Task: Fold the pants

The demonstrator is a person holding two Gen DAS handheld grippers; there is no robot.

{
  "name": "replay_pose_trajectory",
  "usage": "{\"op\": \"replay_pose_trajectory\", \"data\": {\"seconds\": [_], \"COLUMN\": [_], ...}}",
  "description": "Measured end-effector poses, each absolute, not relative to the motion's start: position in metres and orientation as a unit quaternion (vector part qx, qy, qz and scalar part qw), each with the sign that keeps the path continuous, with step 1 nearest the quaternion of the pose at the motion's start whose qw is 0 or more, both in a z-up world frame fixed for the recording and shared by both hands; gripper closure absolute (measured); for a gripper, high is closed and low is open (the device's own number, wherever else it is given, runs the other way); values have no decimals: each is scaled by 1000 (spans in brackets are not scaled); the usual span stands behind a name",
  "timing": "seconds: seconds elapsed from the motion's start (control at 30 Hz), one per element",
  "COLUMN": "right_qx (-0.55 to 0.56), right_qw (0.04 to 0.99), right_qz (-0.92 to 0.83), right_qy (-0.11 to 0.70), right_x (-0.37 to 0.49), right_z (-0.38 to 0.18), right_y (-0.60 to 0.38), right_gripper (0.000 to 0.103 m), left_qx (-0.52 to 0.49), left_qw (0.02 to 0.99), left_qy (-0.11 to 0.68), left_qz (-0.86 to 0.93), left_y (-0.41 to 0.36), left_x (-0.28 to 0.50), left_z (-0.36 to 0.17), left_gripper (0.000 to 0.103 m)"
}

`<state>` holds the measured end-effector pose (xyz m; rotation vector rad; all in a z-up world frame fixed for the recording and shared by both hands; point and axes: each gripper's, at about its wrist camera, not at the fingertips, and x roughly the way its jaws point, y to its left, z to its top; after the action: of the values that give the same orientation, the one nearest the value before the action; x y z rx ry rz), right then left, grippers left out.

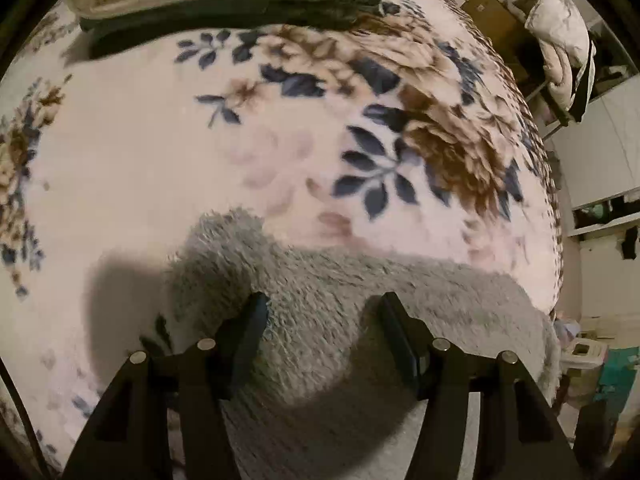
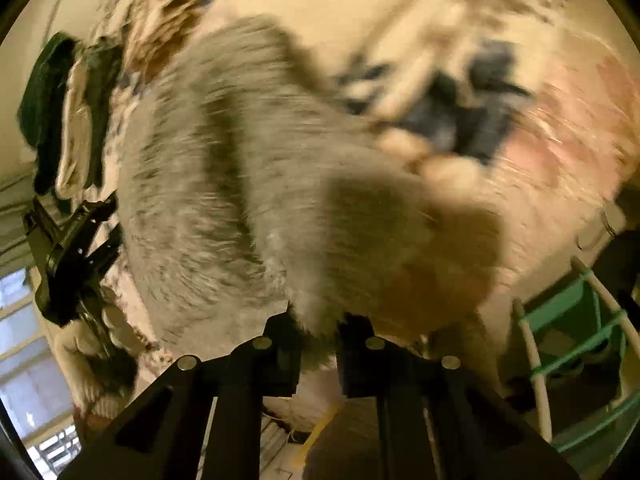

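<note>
Left wrist view: the left gripper (image 1: 320,312) points steeply down at a bed covered by a floral blanket (image 1: 168,152), cream with brown blooms and dark blue leaves. Its jaws stand partly apart. The grey fleece pants (image 1: 320,280) lie on the blanket directly beneath and between the two fingers (image 1: 252,320), with pile bulging up into the gap; the pads do not visibly press on the fabric. A rounded end of the garment sits just beyond the left finger, and the rest runs off to the right along the lower part of the frame. At the far edge of the bed, a stack of folded clothes (image 1: 208,4), pale on top of dark green, rests on the blanket, well apart from the pants.

Right wrist view: the picture is heavily blurred. The right gripper (image 2: 318,324) has its jaws drawn narrow and clamped on an edge of the pants (image 2: 240,168), which spread away from the fingertips across the blanket (image 2: 560,128). The left gripper (image 2: 76,248) shows at the left margin, beside the garment. A green and white rack (image 2: 576,340) stands at the lower right.
</note>
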<state>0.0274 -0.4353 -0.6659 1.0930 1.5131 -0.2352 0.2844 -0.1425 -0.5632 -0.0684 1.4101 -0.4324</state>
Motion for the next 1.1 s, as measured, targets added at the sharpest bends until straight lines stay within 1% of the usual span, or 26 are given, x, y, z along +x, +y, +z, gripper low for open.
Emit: {"op": "replay_pose_trajectory", "data": {"seconds": [0.03,0.13,0.17,0.23,0.27,0.3,0.33,0.37,0.43,0.53,0.6,0.67,0.73,0.77,0.8,0.83,0.93,1.03,1.1], "right_qx": [461,479,478,482,481,478,475,475,479,477,444,405,360,346,330,312,295,317,320], "right_qw": [580,527,522,545,557,573,594,618,637,655,657,638,630,635,641,660,704,681,667], "right_qz": [-112,-96,-86,-80,-78,-82,-89,-92,-81,-43,-8,40,78,89,93,76,41,38,67], "right_qy": [663,696,701,681,672,661,643,620,598,585,609,654,684,685,686,679,645,659,670], "right_x": [21,10,11,13,16,20,16,22,43,96,154,200,222,228,235,240,249,260,262], "right_z": [-672,-704,-704,-684,-673,-659,-644,-629,-617,-630,-650,-674,-689,-688,-682,-671,-646,-660,-661], "right_y": [-439,-436,-436,-451,-457,-464,-486,-496,-511,-526,-522,-506,-488,-483,-479,-480,-489,-493,-490], "right_gripper": [95,95,95,89,70,37,23,16,16,16,16,16,32,67,91,97,97,96,89], "left_qx": [-38,-79,-82,-84,-87,-90,-97,-105,-117,-132,-141,-146,-138,-136,-134,-134,-142,-187,-224], "left_qw": [740,733,732,733,734,736,737,736,741,740,728,719,714,713,714,713,714,700,688], "left_qy": [643,648,647,645,643,640,638,637,631,630,641,649,655,656,656,656,654,659,661], "left_qz": [-195,-194,-194,-199,-202,-202,-202,-204,-199,-196,-198,-201,-204,-206,-206,-210,-207,-200,-195], "left_y": [-140,-129,-126,-123,-121,-118,-116,-112,-108,-102,-101,-100,-100,-98,-97,-96,-88,-74,-64], "left_x": [288,297,299,299,298,297,295,296,297,300,304,306,307,307,307,307,310,316,319], "left_z": [-563,-559,-555,-547,-543,-538,-533,-530,-523,-525,-537,-547,-556,-557,-559,-560,-564,-574,-574], "left_gripper": [47,47,47,47,47,47,47,47,47,47,47,47,47,47,47,47,47,47,47]}}
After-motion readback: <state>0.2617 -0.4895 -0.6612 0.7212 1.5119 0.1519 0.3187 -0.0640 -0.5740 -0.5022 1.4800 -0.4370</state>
